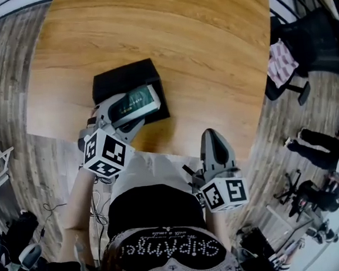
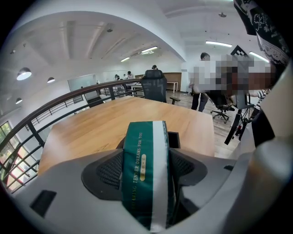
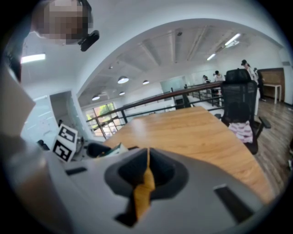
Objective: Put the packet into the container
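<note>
My R gripper (image 3: 147,161): jaws together, empty, well apart from container (image 1: 121,78). My L gripper (image 1: 123,113): jaws clamped on green packet (image 2: 145,170), over container's near edge. Packet grasped; lowering + release left, I'd judge.

Packet (image 1: 136,101): dark green with a white band and gold lettering, seen clamped edge-on between the jaws of the left gripper (image 2: 146,157). It is held over the table (image 1: 197,47), above the near right part of the container (image 1: 123,79). Contact between them cannot be told. Container: black, rectangular, set on the table's near left part.
</note>
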### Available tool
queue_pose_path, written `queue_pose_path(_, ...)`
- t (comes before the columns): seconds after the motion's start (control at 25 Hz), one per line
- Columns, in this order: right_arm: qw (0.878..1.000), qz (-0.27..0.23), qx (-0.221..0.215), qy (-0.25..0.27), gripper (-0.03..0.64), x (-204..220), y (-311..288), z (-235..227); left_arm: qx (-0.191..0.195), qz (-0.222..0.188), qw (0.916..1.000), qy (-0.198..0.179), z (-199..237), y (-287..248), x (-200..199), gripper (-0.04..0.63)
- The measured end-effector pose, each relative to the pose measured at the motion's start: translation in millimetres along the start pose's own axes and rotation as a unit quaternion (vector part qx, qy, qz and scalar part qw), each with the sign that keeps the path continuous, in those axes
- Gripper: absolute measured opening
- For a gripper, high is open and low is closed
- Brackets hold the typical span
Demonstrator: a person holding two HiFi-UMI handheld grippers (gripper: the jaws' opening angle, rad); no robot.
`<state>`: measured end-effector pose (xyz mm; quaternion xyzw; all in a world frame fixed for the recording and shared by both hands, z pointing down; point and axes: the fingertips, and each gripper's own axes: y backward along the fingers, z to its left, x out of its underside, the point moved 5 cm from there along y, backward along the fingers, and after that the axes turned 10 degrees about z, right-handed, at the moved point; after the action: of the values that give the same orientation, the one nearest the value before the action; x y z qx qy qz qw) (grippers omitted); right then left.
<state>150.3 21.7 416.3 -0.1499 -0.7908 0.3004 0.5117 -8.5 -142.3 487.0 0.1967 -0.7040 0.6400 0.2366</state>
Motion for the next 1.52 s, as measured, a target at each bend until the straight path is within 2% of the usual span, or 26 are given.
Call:
queue_pose_path(0.84, 1.0, -0.007, 0.008, -0.002, 0.037, 7.2, 13.2, 2.2, 0.002, 0.037, 0.9992, -0.013, -4.1, -26.7, 9.9, 0.336)
queue_pose_path(1.08, 1.0, -0.013, 0.009, -0.002, 0.037, 7.8, 16.9, -1.3, 0.011, 0.071, 0.9973, -0.015, -3.7, -39.4, 7.1, 0.336)
queue_pose_path(1.52, 1.0, -0.024, 0.003, 0.006, 0.037, 8.4, 21.4, 5.6, 0.005, 0.075, 0.9972, -0.006, -1.2, -42.1, 7.2, 0.337)
